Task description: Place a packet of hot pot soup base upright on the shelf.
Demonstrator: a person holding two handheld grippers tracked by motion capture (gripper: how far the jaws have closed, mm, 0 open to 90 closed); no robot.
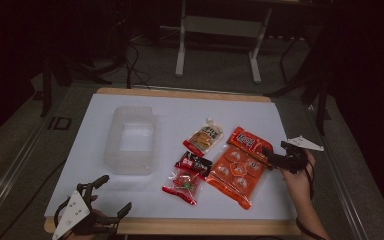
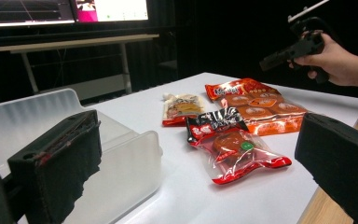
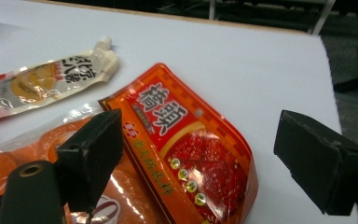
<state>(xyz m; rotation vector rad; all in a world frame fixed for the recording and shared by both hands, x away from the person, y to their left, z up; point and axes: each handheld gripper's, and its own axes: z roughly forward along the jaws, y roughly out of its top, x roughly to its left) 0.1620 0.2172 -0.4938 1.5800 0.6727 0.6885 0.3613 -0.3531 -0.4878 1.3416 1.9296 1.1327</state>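
While the dark room frames a white worktop (image 1: 130, 200), the orange packet (image 1: 240, 167) lies lengthwise near-left to far-right; left tool (image 1: 112, 195) and right tool (image 1: 274, 150) both gape.

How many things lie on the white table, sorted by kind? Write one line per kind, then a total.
Clear plastic container: 1
Spouted sauce pouch: 1
Orange snack packets, the large one and the smaller one partly on it: 2
Red and black snack packet: 1
Total: 5
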